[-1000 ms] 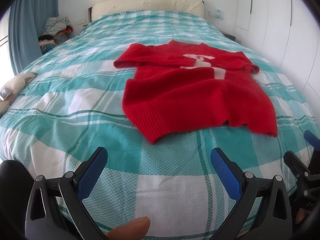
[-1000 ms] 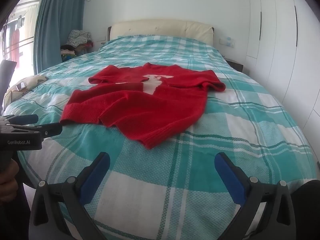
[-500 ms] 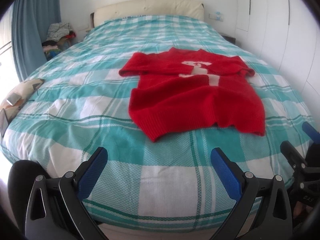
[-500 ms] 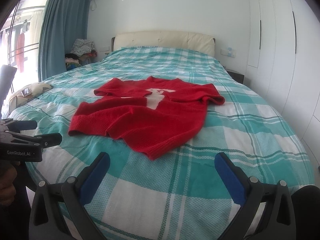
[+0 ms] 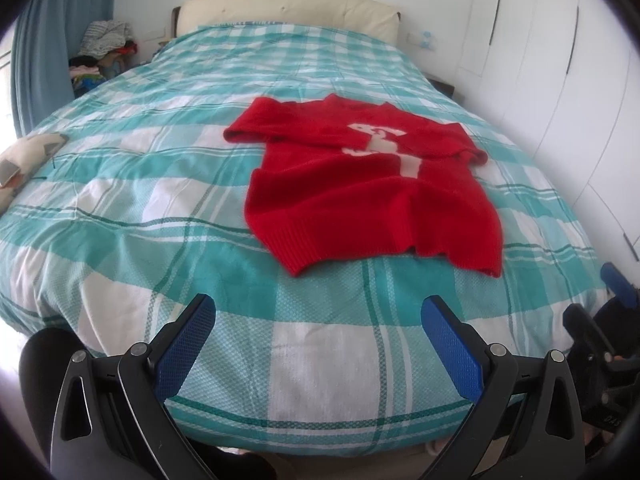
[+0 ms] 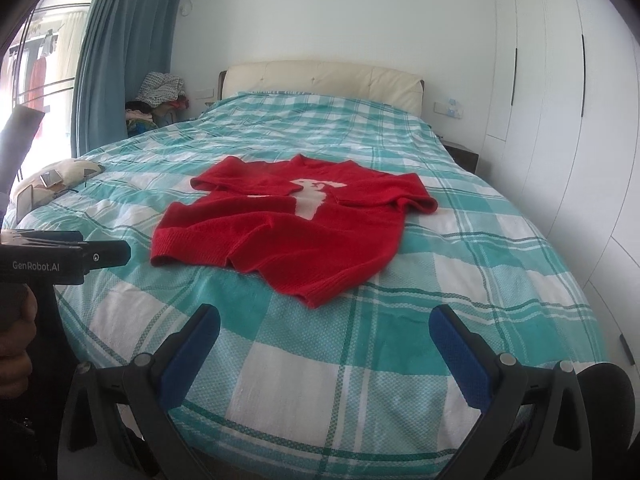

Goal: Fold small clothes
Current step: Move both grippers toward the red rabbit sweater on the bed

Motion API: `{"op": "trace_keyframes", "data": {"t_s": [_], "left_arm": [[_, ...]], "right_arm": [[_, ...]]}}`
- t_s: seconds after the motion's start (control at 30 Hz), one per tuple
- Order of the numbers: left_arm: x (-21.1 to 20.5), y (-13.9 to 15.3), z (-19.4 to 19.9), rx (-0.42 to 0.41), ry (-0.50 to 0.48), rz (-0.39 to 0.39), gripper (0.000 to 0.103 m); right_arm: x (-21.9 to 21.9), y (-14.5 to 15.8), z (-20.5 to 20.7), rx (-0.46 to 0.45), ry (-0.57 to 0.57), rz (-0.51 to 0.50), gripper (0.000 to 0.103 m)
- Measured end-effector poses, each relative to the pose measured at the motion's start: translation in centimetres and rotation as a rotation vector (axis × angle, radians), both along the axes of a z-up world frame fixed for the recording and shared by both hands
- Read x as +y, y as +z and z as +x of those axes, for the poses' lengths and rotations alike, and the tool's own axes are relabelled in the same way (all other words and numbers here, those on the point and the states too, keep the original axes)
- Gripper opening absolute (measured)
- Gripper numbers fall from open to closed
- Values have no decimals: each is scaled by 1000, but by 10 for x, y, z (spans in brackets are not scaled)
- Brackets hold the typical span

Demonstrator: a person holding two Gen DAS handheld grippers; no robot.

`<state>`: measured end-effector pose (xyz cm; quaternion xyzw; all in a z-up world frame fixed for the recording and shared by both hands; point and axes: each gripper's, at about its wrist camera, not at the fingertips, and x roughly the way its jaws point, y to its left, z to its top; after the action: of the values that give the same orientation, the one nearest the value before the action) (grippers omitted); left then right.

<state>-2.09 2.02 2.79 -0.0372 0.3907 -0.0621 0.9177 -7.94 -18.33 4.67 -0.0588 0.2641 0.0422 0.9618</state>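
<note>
A small red knit sweater [image 5: 372, 188] with a white figure on it lies on the bed, sleeves folded inward across the chest; it also shows in the right wrist view [image 6: 288, 224]. My left gripper [image 5: 318, 312] is open and empty, held back over the foot of the bed, short of the sweater's hem. My right gripper [image 6: 324, 320] is open and empty, also back from the hem. The left gripper shows from the side in the right wrist view [image 6: 100, 252].
The bed [image 5: 160, 200] has a teal and white checked cover and a cream headboard [image 6: 320, 80]. A small pillow [image 6: 52, 184] lies at the left edge. Blue curtain [image 6: 124, 60] and a clothes pile [image 6: 160, 92] stand left; white wardrobe [image 6: 560, 100] right.
Both grippers have pulled back and risen away from the sweater, so more of the bed and room shows. The sweater has not moved.
</note>
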Motion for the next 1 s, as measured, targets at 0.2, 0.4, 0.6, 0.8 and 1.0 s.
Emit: {"op": "trace_keyframes", "data": {"t_s": [0.2,0.4,0.6,0.8,1.0], "left_arm": [[5,-7,7,48,30,0,103],[23,14,3,7,91,44,103],[54,26,12,-28,151,30,103],[62,3,35,37,160,-23,103],[43,0,38,27,95,8,103]], "right_arm": [[7,7,-1,-60,28,-7,103],[-6,-2,15,-38,71,45,103],[-57,13,34,-44,-51,83,103],[-72,18,46,-32,-107,72,103],[-72,25,42,-31,-109,122,103]]}}
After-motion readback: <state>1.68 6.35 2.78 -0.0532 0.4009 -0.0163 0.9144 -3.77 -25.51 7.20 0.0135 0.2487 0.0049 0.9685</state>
